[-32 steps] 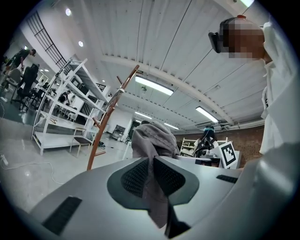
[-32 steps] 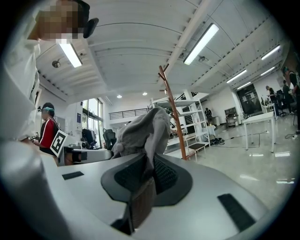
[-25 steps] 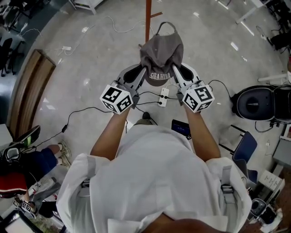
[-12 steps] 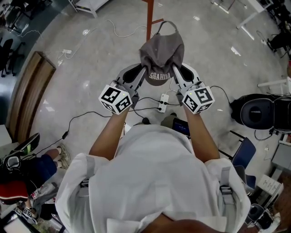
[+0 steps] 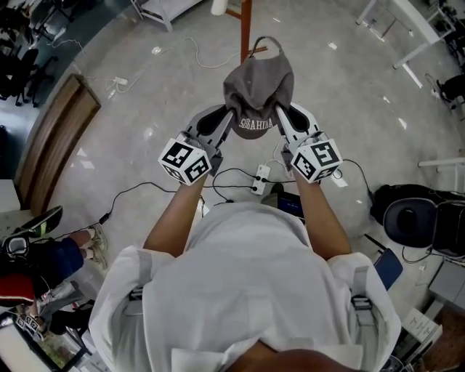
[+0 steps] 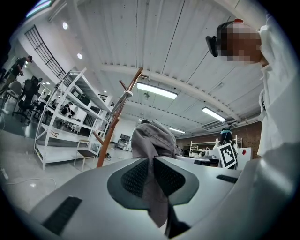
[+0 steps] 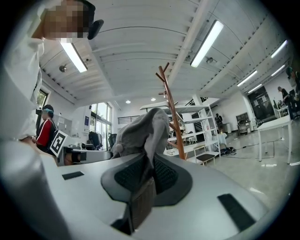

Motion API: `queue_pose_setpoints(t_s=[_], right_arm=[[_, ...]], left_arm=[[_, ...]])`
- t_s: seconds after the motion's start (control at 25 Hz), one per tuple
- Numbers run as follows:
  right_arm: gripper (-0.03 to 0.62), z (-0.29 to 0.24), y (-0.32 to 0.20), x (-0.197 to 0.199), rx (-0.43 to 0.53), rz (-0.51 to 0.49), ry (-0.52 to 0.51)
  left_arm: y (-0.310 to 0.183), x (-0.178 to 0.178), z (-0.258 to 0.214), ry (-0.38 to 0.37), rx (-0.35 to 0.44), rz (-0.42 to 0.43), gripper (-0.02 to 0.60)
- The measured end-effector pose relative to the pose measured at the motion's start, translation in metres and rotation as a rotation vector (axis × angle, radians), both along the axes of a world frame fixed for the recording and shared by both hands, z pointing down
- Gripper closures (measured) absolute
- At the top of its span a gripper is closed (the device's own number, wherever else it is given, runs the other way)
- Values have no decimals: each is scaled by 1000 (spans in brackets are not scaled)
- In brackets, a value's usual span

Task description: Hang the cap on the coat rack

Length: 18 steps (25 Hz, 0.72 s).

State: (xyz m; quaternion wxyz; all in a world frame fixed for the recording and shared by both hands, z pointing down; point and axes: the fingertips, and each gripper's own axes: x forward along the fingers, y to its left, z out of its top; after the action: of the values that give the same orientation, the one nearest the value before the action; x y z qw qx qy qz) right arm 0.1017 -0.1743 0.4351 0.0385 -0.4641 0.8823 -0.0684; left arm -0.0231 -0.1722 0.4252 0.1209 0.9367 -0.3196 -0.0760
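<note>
While clamping the cap [image 5: 258,87] aloft by opposite edges in the left gripper [image 5: 224,120] and right gripper [image 5: 282,118], both pinched tight on fabric, treat pickup as complete; still to do: reach the coat rack [image 5: 245,25] ahead, seat on a peg, release

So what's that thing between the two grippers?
A grey cap: the left gripper and right gripper each pinch one side of it, seen in the head view. The coat rack stands just beyond.
</note>
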Motion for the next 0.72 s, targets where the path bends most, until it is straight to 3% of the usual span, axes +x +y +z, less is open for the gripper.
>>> queue_pose_setpoints(t_s=[0.32,0.72], right_arm=[[543,-17,-55,49,49,-87,-9],[543,-37,-91,59,97,-196,-59]], left_arm=[[-45,50,-18,-17,48,-86,528],[-69,63,-42,-52,89,-200,528]])
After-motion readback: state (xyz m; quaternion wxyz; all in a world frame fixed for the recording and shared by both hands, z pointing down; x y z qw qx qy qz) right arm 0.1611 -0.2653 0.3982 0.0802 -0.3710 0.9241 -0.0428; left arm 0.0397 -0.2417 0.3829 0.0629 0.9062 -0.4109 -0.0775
